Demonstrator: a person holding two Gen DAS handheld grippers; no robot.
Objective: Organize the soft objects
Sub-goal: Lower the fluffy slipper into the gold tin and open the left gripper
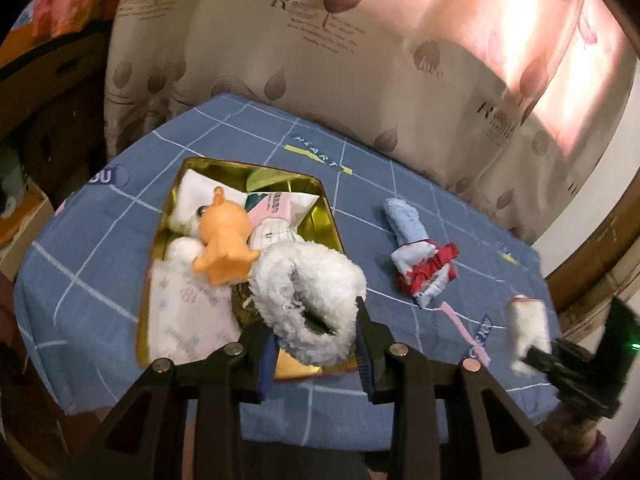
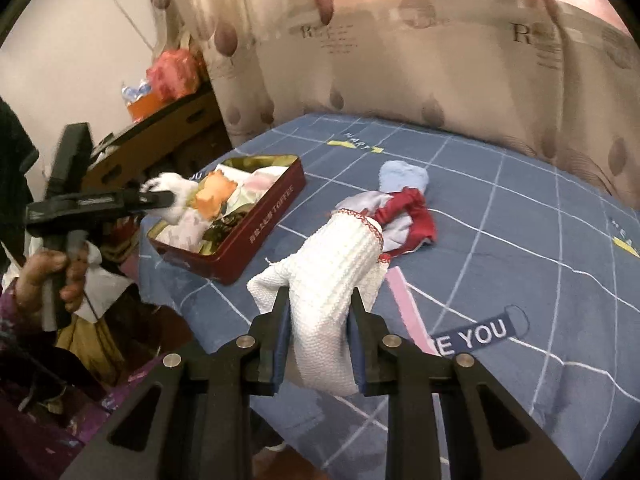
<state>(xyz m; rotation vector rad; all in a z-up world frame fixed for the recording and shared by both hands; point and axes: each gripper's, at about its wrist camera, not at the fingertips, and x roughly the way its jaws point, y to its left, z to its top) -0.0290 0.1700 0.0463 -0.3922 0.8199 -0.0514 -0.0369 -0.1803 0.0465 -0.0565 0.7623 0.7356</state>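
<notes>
1. The left gripper (image 1: 316,336) pinches a fluffy white ring (image 1: 308,300), its two fingers pressed into the plush from either side.
2. The ring hangs over the near end of the tin box (image 1: 332,224), which lies straight ahead of the left gripper on the blue checked cloth (image 1: 100,248) that covers the bench.
3. Just beyond the ring, inside the tin, an orange soft toy (image 1: 224,244) lies on white tissue packs (image 1: 192,312) and a printed packet (image 1: 276,208).
4. The right gripper (image 2: 320,320) is clamped on a white knitted sock (image 2: 340,268) and holds it raised above the cloth; the sock's red-trimmed cuff points away from the gripper.
5. Just past that cuff, a light blue sock (image 2: 404,176) and a red and white cloth piece (image 2: 408,216) lie together on the cloth, right of the tin.
6. From the right wrist view the tin sits ahead and to the left of the right gripper, its dark red side wall bearing lettering.
7. A patterned curtain (image 2: 400,72) hangs behind the bench.
</notes>
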